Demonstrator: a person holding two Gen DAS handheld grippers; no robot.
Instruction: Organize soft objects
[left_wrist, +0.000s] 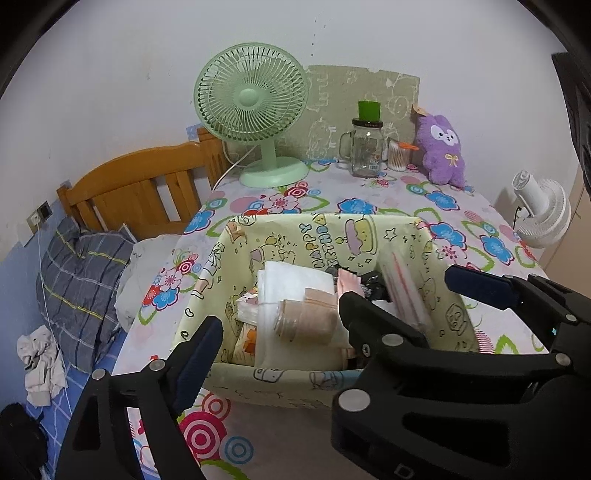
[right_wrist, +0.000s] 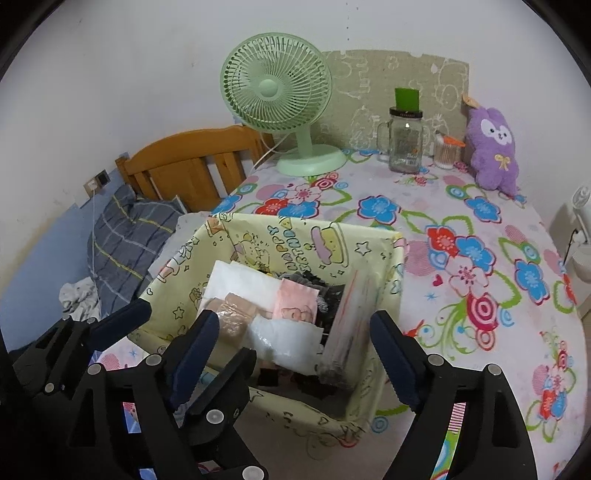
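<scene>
1. Pale yellow fabric storage box (right_wrist: 373, 369) with cartoon print, standing on the counter (right_wrist: 480, 229) under a floral cloth; it holds the soft objects already gathered.
2. Contents, packed side by side: a white folded plastic-wrapped pack (left_wrist: 291, 284), a beige rolled item in clear film (left_wrist: 306, 321), a pink cartoon-printed packet (right_wrist: 297, 302), dark bunched fabric (right_wrist: 317, 291), and a long clear sleeve with red stripes (right_wrist: 351, 325) whose long axis runs from the near wall toward the far wall.
3. Left gripper (left_wrist: 280, 328): fingers spread, nothing between them; they straddle the near rim, the beige roll lying just ahead and slightly below.
4. Right gripper (right_wrist: 295, 354): fingers spread, empty; the white pack and striped sleeve lie directly ahead between them.
5. Both grippers are about equally near the box; a purple plush rabbit (left_wrist: 441, 151) stands well apart at the far counter edge, seemingly closer to the right side.
6. Legible writing: "HAPPY BIRTHDAY" (left_wrist: 321, 243), inverted on the inner far wall.
7. Background: a mint-green desk fan (left_wrist: 255, 110) and a handled glass jar (left_wrist: 365, 151).
</scene>
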